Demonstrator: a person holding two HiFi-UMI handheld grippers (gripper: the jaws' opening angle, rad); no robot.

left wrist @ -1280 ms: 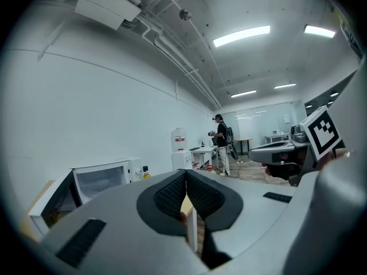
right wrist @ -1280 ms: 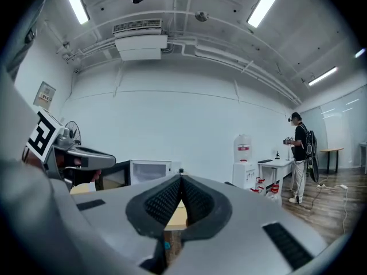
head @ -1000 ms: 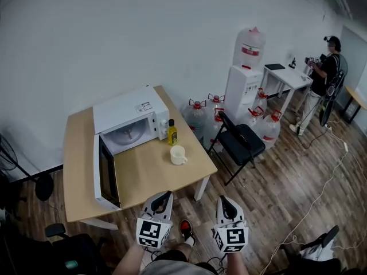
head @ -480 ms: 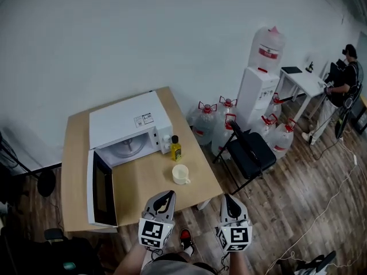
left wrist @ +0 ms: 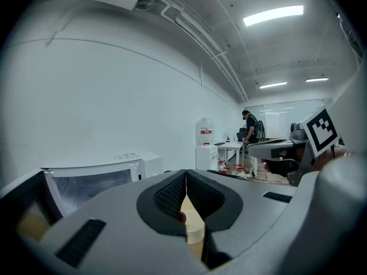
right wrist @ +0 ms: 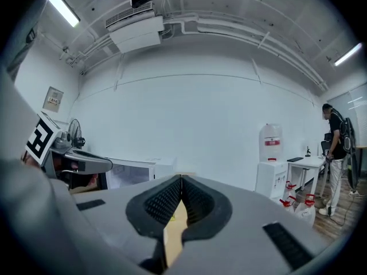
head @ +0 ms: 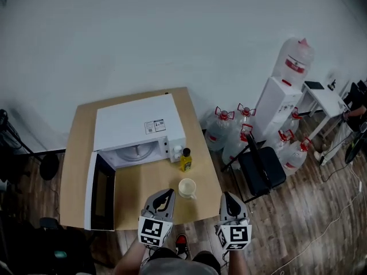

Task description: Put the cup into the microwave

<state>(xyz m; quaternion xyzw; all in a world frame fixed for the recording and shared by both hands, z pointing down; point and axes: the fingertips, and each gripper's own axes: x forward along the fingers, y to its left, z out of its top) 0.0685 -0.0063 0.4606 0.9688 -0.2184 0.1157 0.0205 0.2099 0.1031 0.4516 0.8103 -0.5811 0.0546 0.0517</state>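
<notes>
A cream cup (head: 187, 187) with a handle stands upright on the wooden table (head: 76, 171), near its front edge. Behind it the white microwave (head: 137, 128) has its door (head: 98, 192) swung wide open to the left, and the glass plate inside shows. My left gripper (head: 167, 193) hovers at the table's front edge, just left of the cup, shut and empty. In the left gripper view the cup (left wrist: 194, 229) shows low behind the closed left gripper (left wrist: 186, 177). My right gripper (head: 228, 196) is shut and empty, off the table's front right corner.
A small yellow oil bottle (head: 186, 160) stands between the cup and the microwave. Right of the table are a black folding chair (head: 261, 168), several water jugs (head: 219, 132) and a water dispenser (head: 279, 102). A person (left wrist: 250, 130) stands at a far white desk.
Both grippers have come forward to the table's front edge; the cup and microwave now sit closer below me. Both stay shut; nothing on the table has moved.
</notes>
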